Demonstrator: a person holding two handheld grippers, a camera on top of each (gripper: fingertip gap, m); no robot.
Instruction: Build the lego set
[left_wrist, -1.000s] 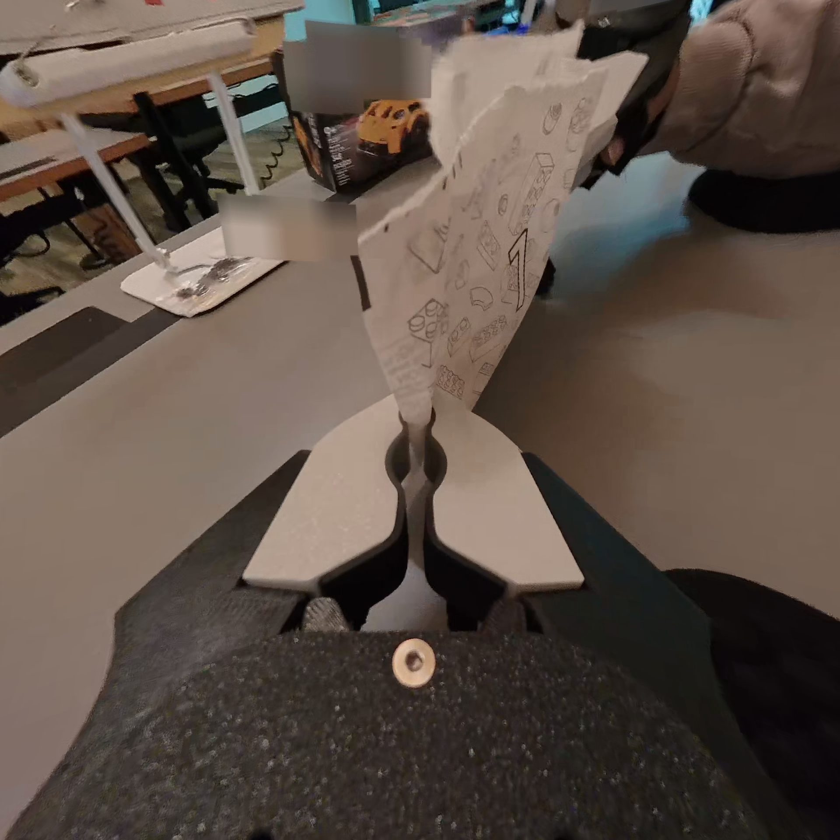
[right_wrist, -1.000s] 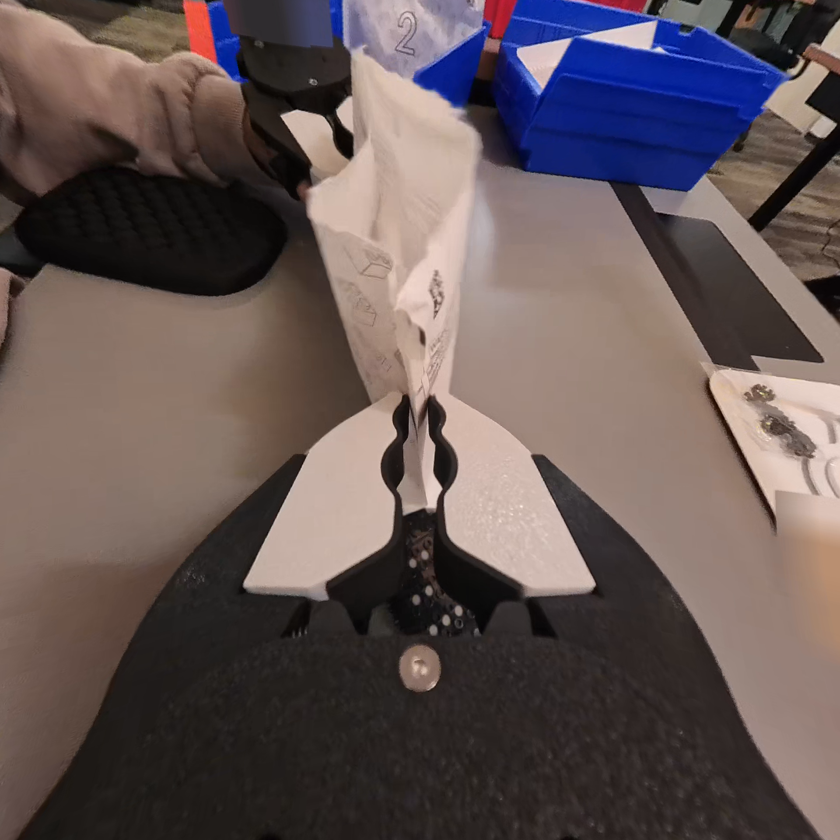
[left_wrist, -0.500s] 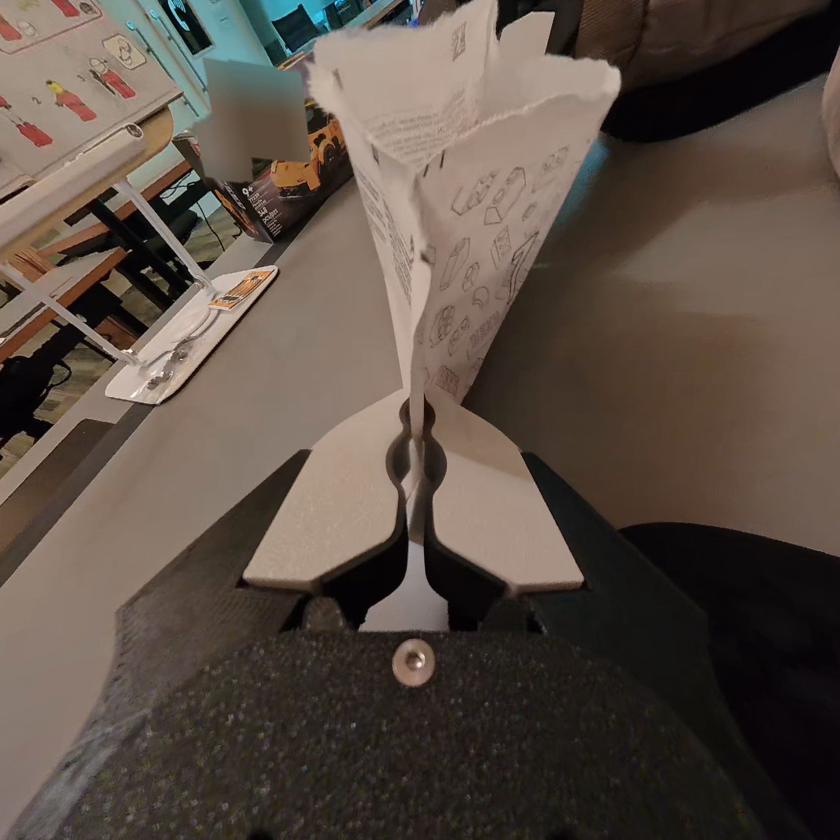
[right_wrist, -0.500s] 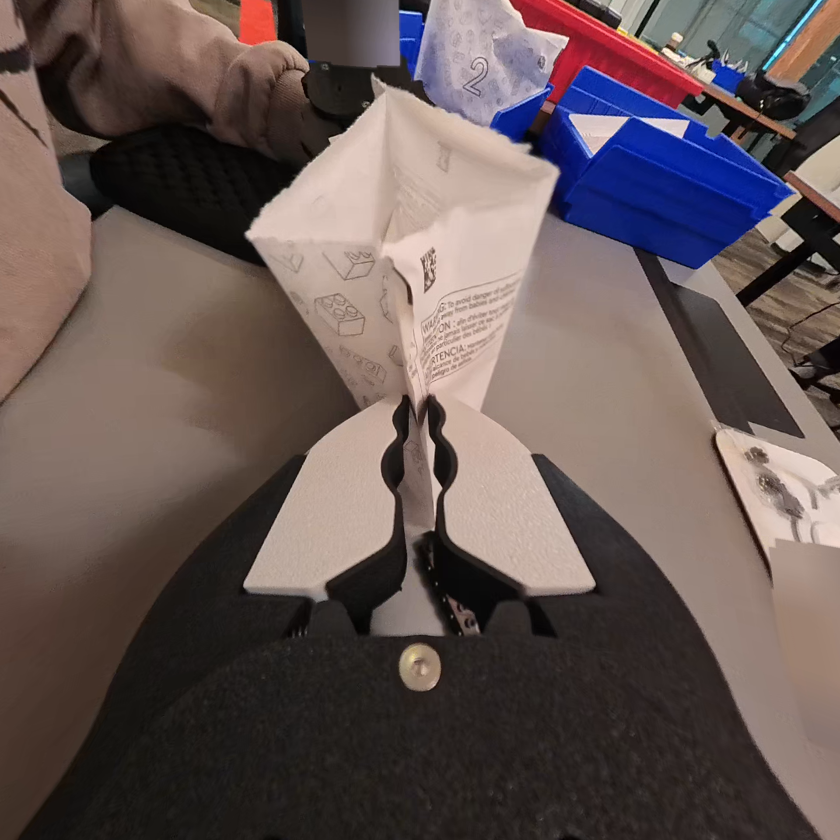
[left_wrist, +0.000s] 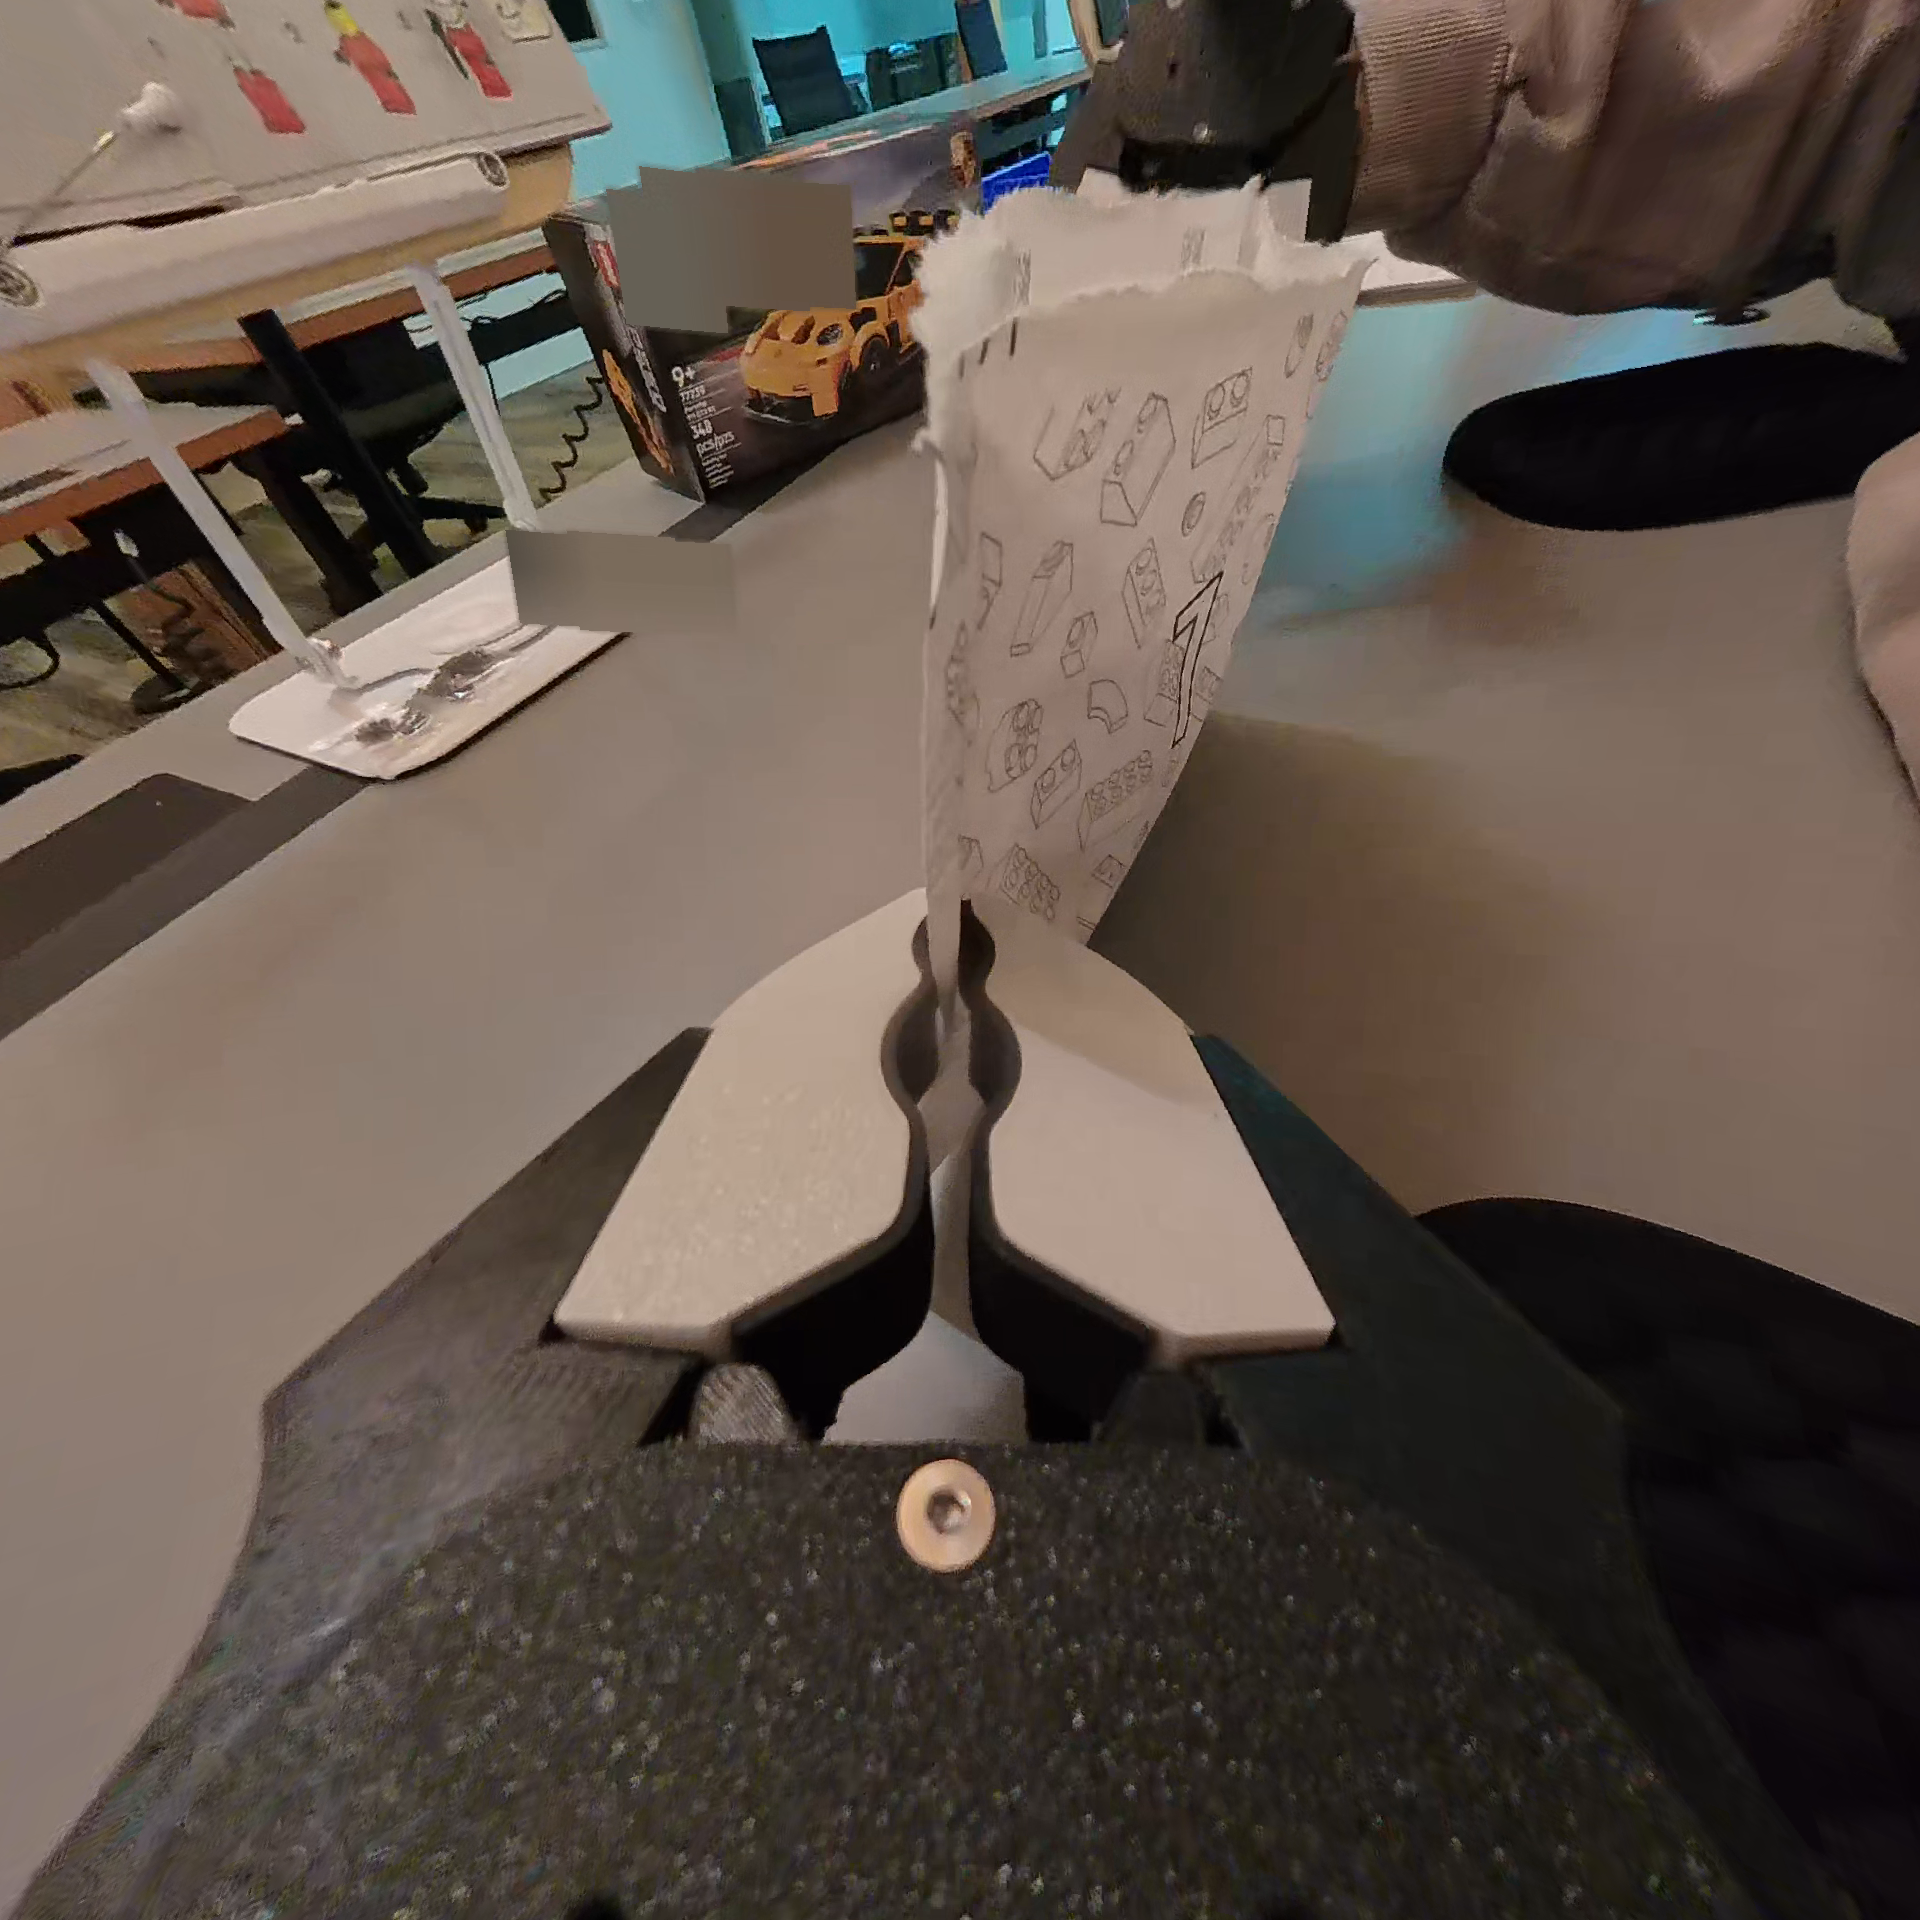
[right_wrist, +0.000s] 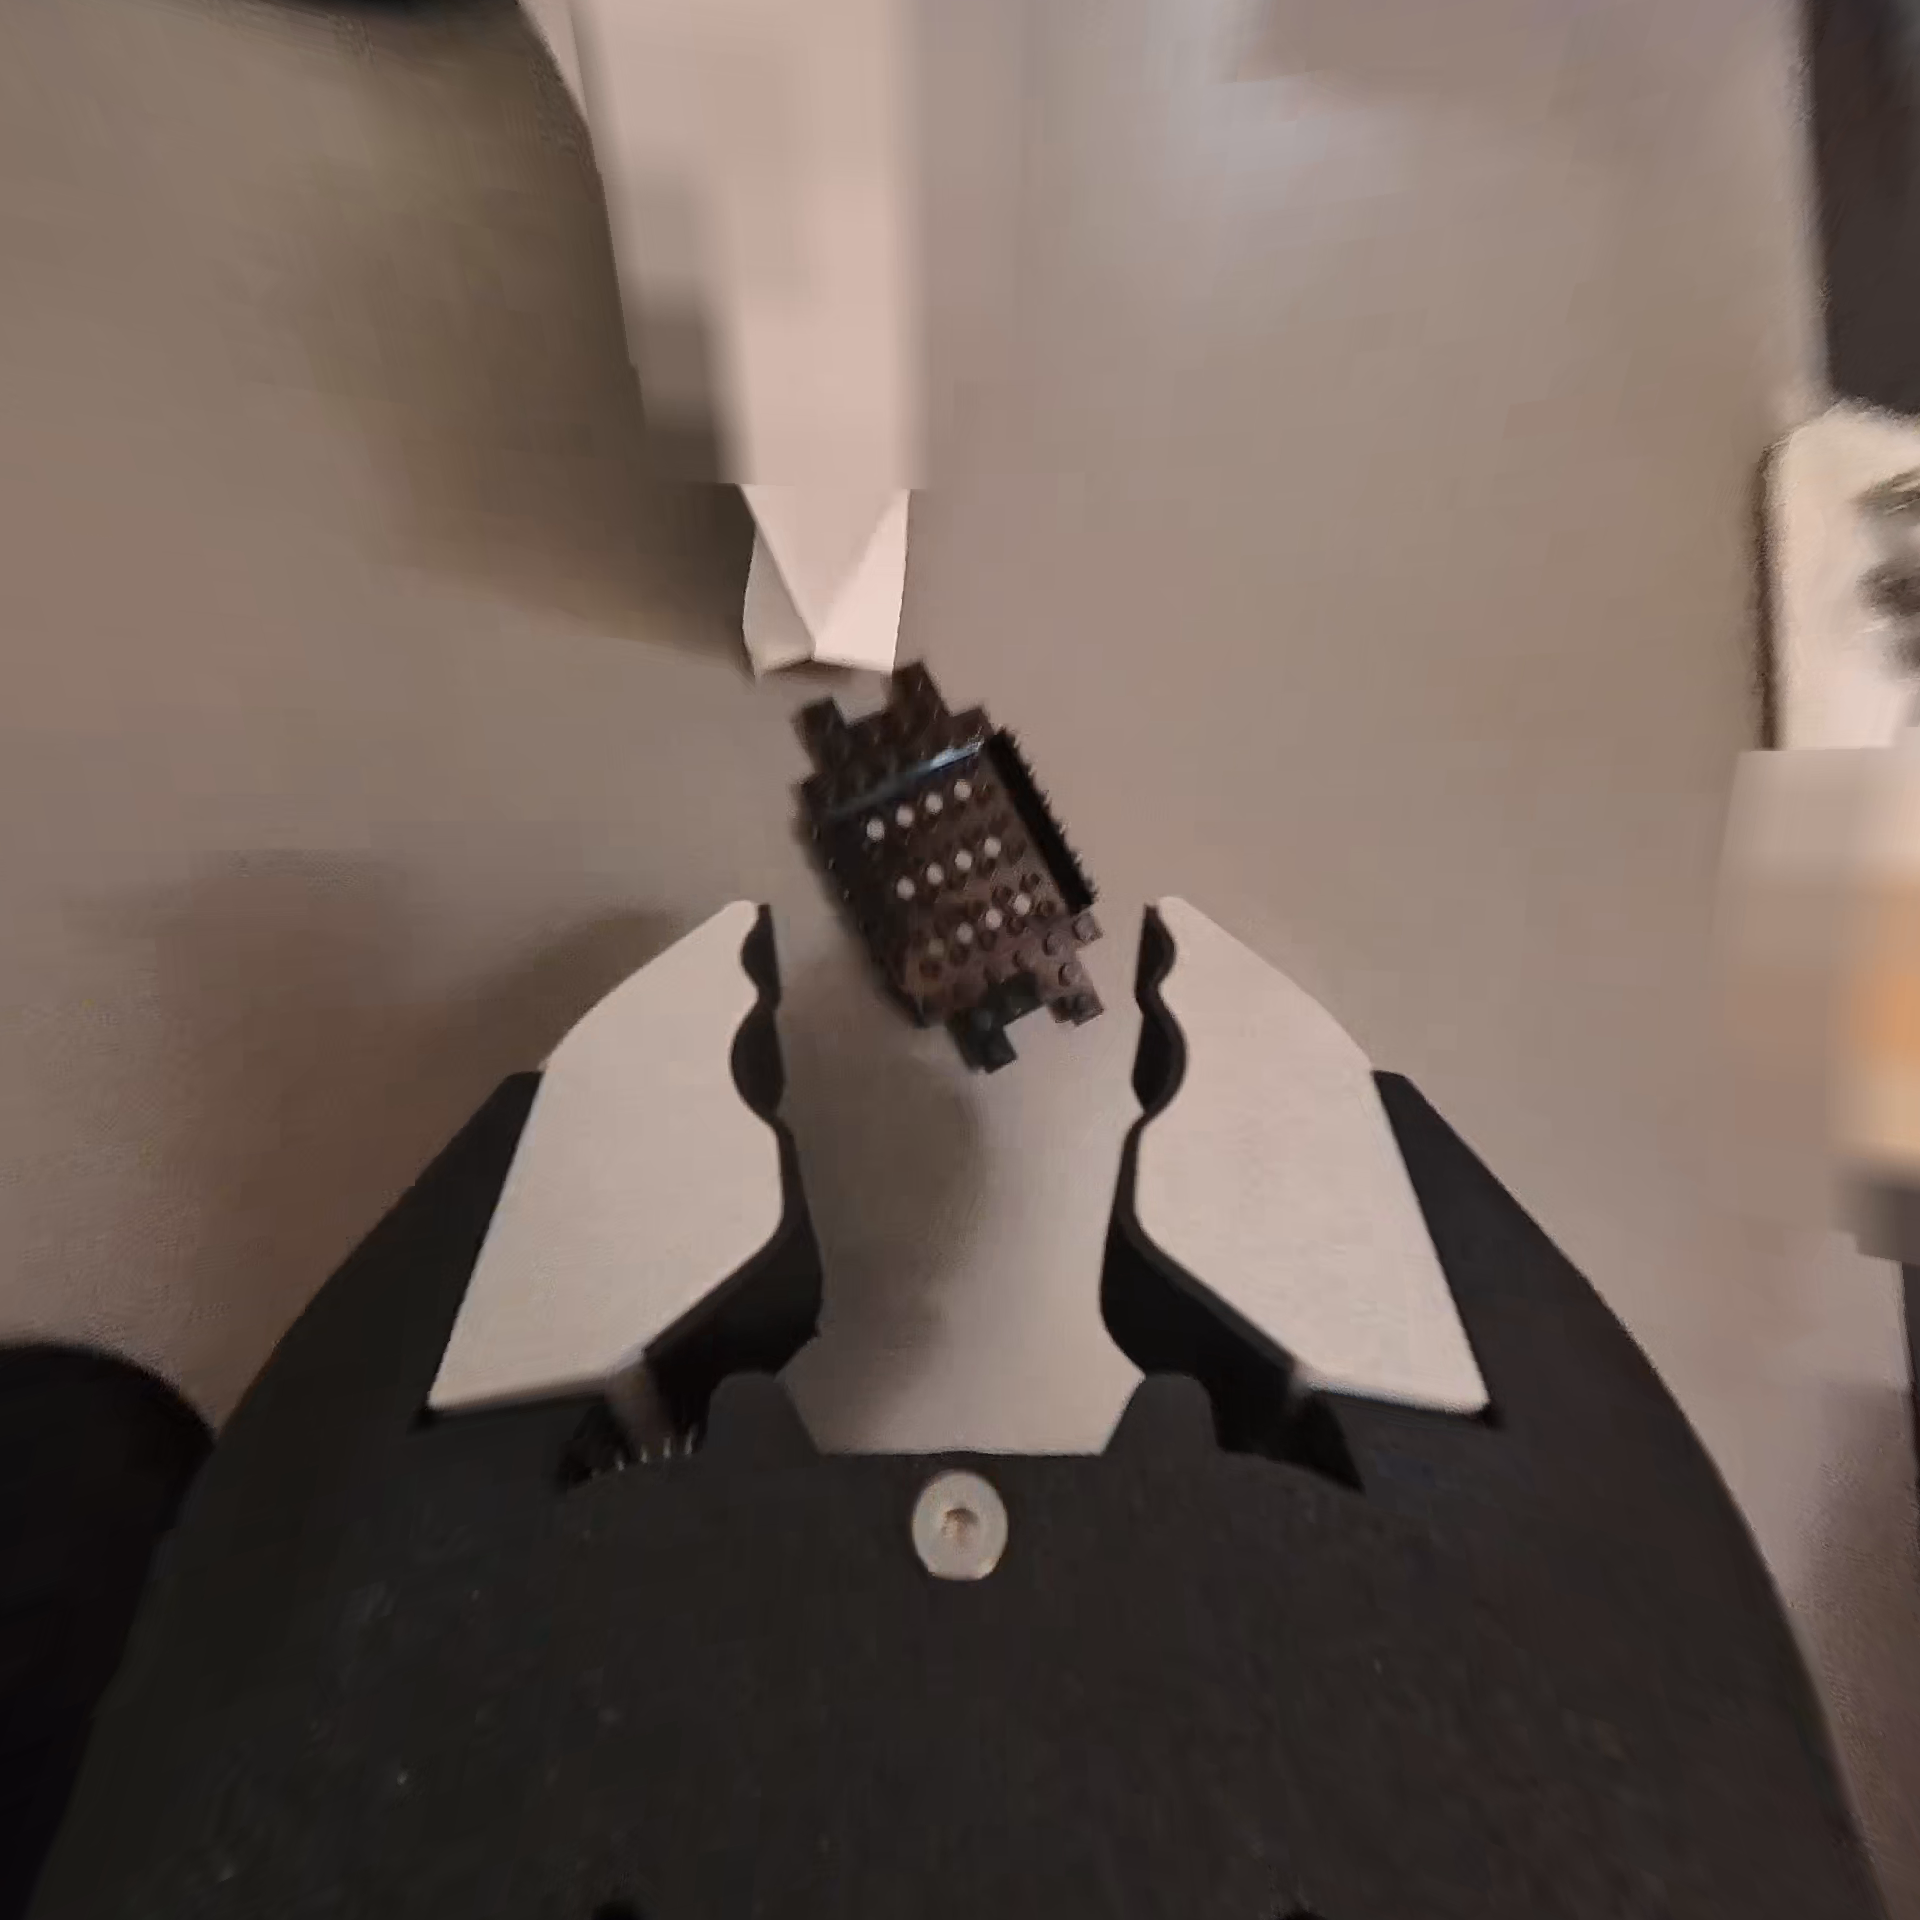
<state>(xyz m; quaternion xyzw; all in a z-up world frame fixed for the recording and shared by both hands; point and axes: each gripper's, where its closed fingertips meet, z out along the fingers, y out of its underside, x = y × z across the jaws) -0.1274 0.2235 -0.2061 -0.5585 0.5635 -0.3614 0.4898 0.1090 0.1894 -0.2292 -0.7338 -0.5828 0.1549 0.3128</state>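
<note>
We see a small dark lego piece (right_wrist: 951, 883), many bricks already stuck together, lying on the grey table (right_wrist: 312, 623) just past our right gripper (right_wrist: 954, 940). Its fingers are spread wide and hold nothing. A corner of white paper (right_wrist: 826, 592) sits just behind the piece, but this view is blurry. Our left gripper (left_wrist: 951, 971) pinches the bottom of a torn paper bag (left_wrist: 1101, 582) and holds it up. The set's box (left_wrist: 769, 384) stands far back. We think the build has only begun, and most bricks are left to add.
</note>
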